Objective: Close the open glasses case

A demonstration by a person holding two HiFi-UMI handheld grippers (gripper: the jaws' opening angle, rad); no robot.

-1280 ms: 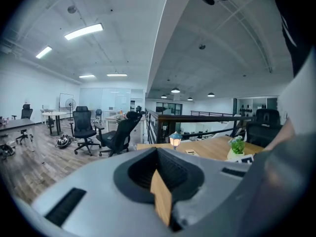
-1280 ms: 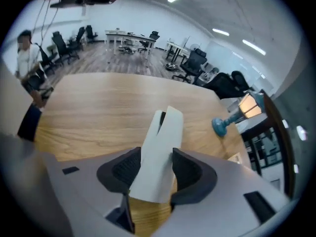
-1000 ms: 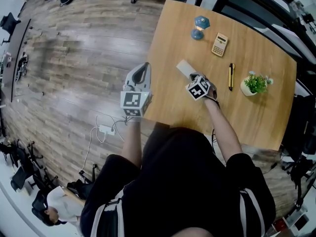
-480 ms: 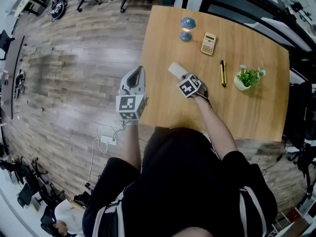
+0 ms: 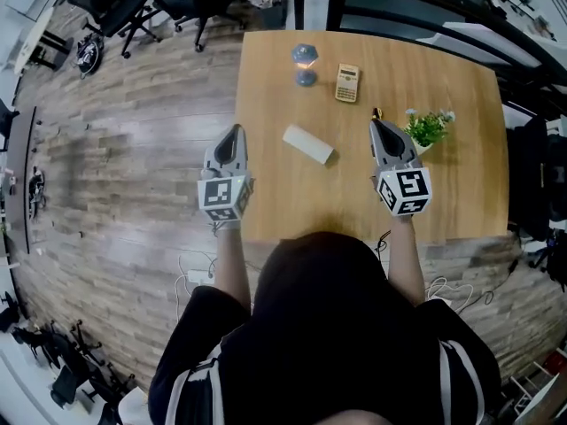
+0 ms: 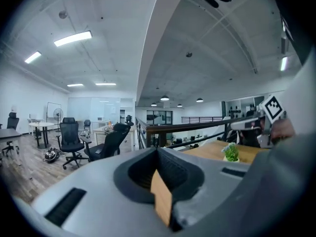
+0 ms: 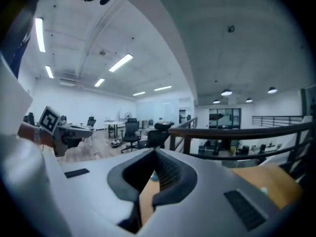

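Observation:
The glasses case (image 5: 308, 143) is a pale oblong box that lies flat near the middle of the wooden table (image 5: 461, 193), with its lid down. Neither gripper touches it. My left gripper (image 5: 234, 134) hangs shut and empty over the table's left edge, left of the case. To the right of the case, my right gripper (image 5: 381, 128) is lifted above the table, also shut and empty. Both point about level across the room. In the left gripper view the jaws (image 6: 158, 150) meet with nothing between them. The right gripper (image 7: 155, 152) shows the same in its own view.
A small potted plant (image 5: 427, 127) stands just right of the right gripper, and a dark pen (image 5: 376, 112) peeks out at its tip. A calculator (image 5: 346, 82) and a blue ornament (image 5: 305, 64) sit at the table's far side. Office chairs (image 5: 124, 7) stand on the wooden floor.
My right gripper has come off the glasses case, risen and swung to the right. The left gripper has lifted slightly. The case stays where it was.

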